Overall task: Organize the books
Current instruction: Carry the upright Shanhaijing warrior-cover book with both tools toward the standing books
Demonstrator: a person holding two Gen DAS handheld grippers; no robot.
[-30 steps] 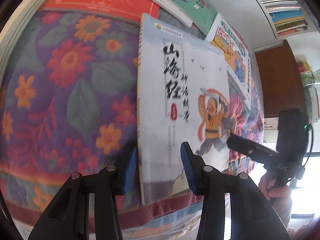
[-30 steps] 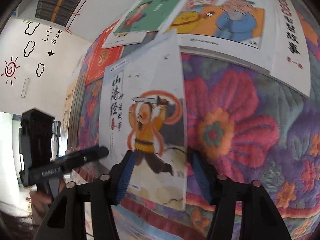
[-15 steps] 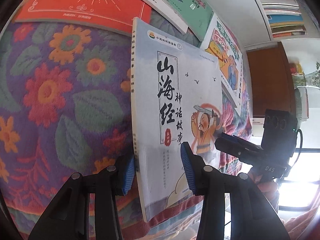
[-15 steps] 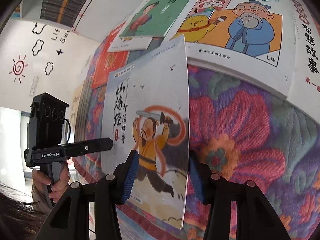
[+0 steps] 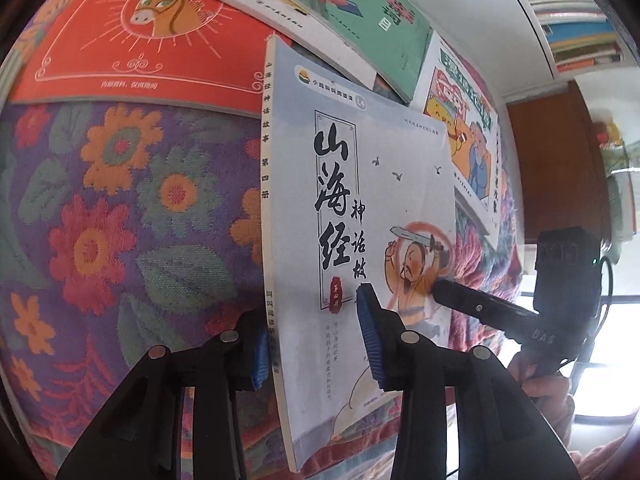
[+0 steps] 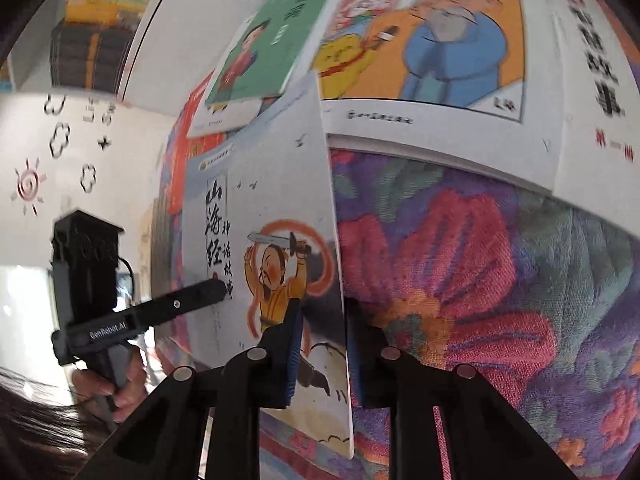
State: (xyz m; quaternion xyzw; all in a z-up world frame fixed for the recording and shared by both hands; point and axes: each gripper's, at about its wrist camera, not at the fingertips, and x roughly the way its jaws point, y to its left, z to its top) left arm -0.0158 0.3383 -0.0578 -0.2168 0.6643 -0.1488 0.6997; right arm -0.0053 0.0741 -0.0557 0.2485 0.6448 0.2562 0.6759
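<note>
A woven floral cloth [image 5: 120, 208] in purple, red and orange covers the surface; book stacks fill a shelf [image 5: 576, 16] at 1 o'clock. A thin pale-blue book [image 5: 360, 208], with black brush lettering and a cartoon swordsman, stands tilted up off the cloth. The left gripper [image 5: 316, 344] straddles its spine edge, pads spread, not clearly clamping. The right gripper [image 6: 322, 356] pinches its open edge. A red book [image 5: 132, 32], green book [image 5: 352, 8] and white cartoon book [image 6: 432, 52] lie flat at 12 o'clock.
</note>
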